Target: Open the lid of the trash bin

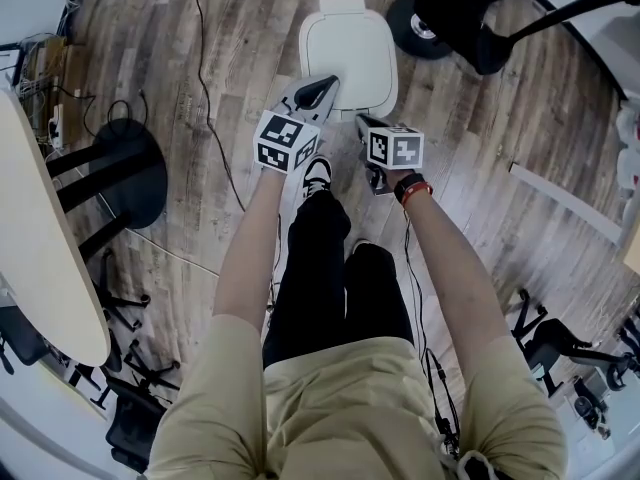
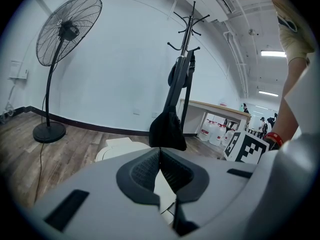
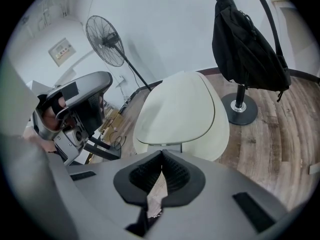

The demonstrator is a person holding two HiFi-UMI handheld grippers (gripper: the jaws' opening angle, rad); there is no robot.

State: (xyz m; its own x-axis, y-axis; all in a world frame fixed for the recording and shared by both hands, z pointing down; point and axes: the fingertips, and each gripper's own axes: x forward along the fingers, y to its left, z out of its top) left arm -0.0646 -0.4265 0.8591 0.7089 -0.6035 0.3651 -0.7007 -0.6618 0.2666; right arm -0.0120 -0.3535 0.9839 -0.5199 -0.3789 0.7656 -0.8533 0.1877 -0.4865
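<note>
My left claw (image 1: 322,90) and right claw (image 1: 364,121) are pressed together, empty, at the near edge of the trash bin (image 1: 385,96). Its lid (image 1: 348,50) lies shut. It looks like light, stiff, slick plastic, so I'd hook under the front lip.

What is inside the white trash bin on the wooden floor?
Nothing inside can be seen: the flat lid of the white plastic trash bin is down and covers it fully. Only the bare top of the lid shows, with nothing lying on it.
</note>
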